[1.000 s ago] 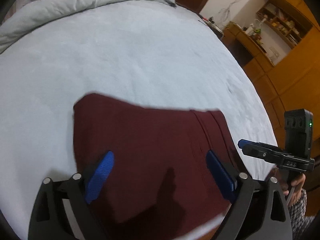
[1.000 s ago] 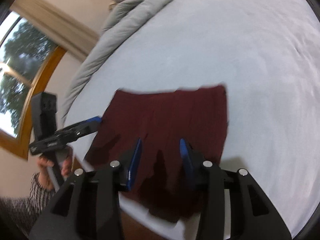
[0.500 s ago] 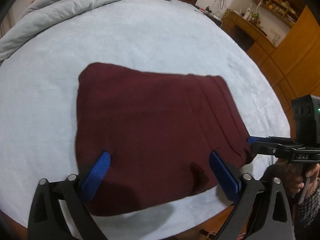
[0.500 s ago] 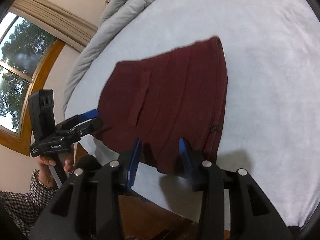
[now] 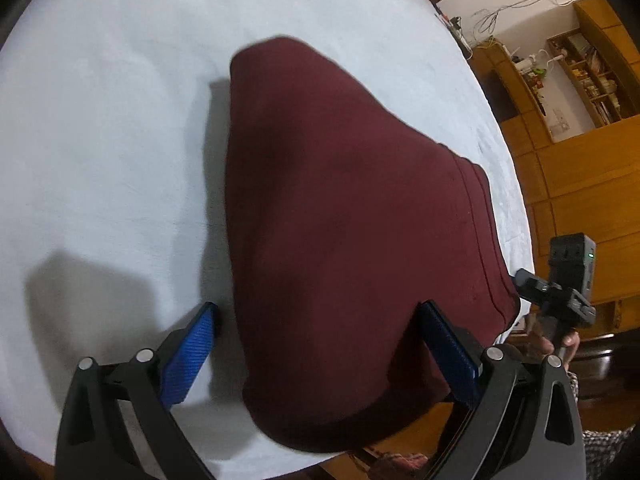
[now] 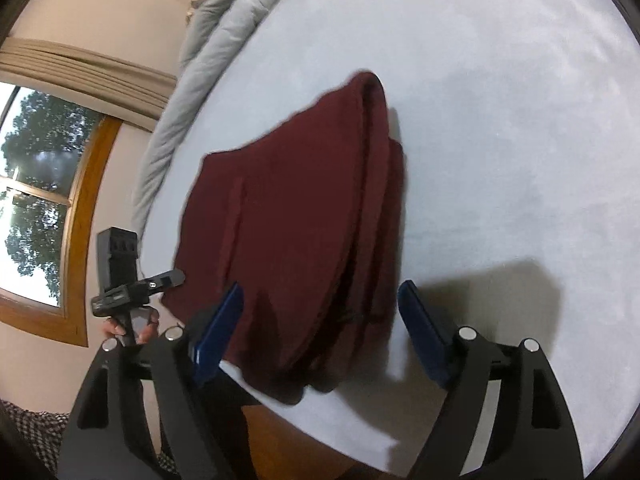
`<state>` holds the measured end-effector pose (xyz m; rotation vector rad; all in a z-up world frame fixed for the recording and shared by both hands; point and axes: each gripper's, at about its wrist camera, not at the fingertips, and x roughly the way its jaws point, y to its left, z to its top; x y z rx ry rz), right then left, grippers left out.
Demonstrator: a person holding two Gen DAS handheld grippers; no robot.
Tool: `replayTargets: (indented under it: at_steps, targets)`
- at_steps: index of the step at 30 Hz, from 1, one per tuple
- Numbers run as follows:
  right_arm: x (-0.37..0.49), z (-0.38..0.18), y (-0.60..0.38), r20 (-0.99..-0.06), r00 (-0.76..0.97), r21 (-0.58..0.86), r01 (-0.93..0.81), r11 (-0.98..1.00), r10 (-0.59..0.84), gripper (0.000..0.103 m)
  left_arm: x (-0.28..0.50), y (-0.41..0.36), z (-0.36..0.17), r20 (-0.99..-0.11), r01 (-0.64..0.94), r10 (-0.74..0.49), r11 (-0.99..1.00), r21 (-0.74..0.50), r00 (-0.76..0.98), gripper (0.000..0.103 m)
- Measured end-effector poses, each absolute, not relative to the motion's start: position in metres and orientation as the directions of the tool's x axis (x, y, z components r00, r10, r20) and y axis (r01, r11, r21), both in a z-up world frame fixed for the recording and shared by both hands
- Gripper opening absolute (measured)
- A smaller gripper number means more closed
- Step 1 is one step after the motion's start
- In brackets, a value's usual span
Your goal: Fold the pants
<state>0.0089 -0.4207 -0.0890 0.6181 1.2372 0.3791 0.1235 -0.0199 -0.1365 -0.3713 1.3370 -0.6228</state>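
Observation:
The folded maroon pants (image 5: 352,240) lie on the pale blue bed (image 5: 100,140), close to its near edge. My left gripper (image 5: 319,307) hangs open and wide just above them; the left pad is over the sheet and the right pad over the cloth, neither pressing. In the right wrist view, the stacked fold edges of the pants (image 6: 300,208) run along their right side. My right gripper (image 6: 322,287) is opening its jaws around the near right corner, with cloth between them and no grip. Each gripper also shows in the other's view: the right gripper (image 5: 528,282) and the left gripper (image 6: 172,279).
A grey duvet (image 6: 224,40) is bunched along the far side of the bed. A window (image 6: 36,200) is on the left wall and wooden cabinets (image 5: 580,160) stand to the right. A hand (image 6: 132,326) holds the left gripper's handle beyond the bed's near edge.
Both grippers have dropped lower and closer to the pants' near edge and have rolled. The right gripper's jaws have spread much wider. The pants lie as before.

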Motion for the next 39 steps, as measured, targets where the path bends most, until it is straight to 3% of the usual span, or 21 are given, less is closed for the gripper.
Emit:
replayTargets:
  at_steps: [11, 14, 15, 16, 19, 20, 22, 26, 30, 39]
  targets:
    - [0.018, -0.124, -0.414, -0.691, 0.216, 0.711, 0.035, 0.702, 0.69, 0.089, 0.141, -0.051, -0.143, -0.794, 0.264, -0.606, 0.773, -0.577, 0.038, 0.099]
    - [0.022, -0.123, -0.403, -0.684, 0.209, 0.713, -0.01, 0.701, 0.699, 0.081, 0.139, -0.053, -0.136, -0.788, 0.277, -0.615, 0.762, -0.585, 0.026, 0.097]
    - [0.022, -0.123, -0.403, -0.681, 0.213, 0.714, -0.015, 0.7, 0.7, 0.072, 0.138, -0.054, -0.136, -0.797, 0.277, -0.603, 0.771, -0.573, 0.029, 0.094]
    - [0.021, -0.122, -0.406, -0.67, 0.222, 0.725, -0.01, 0.688, 0.709, 0.06, 0.137, -0.047, -0.135, -0.81, 0.274, -0.586, 0.785, -0.555, 0.037, 0.088]
    - [0.013, -0.111, -0.415, -0.627, 0.26, 0.76, -0.004, 0.65, 0.734, 0.04, 0.135, -0.042, -0.129, -0.813, 0.242, -0.578, 0.801, -0.548, 0.074, 0.061]
    - [0.01, -0.104, -0.413, -0.625, 0.273, 0.756, -0.022, 0.654, 0.731, 0.039, 0.134, -0.04, -0.125, -0.805, 0.236, -0.586, 0.798, -0.554, 0.089, 0.052]
    - [0.006, -0.092, -0.407, -0.638, 0.285, 0.734, -0.056, 0.677, 0.715, 0.038, 0.129, -0.041, -0.117, -0.806, 0.254, -0.58, 0.802, -0.54, 0.12, 0.044]
    - [0.002, -0.069, -0.406, -0.62, 0.318, 0.736, -0.083, 0.672, 0.718, 0.037, 0.121, -0.045, -0.102, -0.789, 0.283, -0.593, 0.794, -0.538, 0.162, 0.038]
    - [0.004, -0.043, -0.416, -0.625, 0.353, 0.712, -0.11, 0.694, 0.696, 0.037, 0.125, -0.051, -0.085, -0.736, 0.31, -0.654, 0.747, -0.589, 0.177, 0.036]
    - [0.051, 0.014, -0.455, -0.628, 0.47, 0.623, -0.174, 0.763, 0.62, 0.036, 0.178, -0.097, -0.035, -0.675, 0.405, -0.682, 0.722, -0.561, 0.281, 0.036]
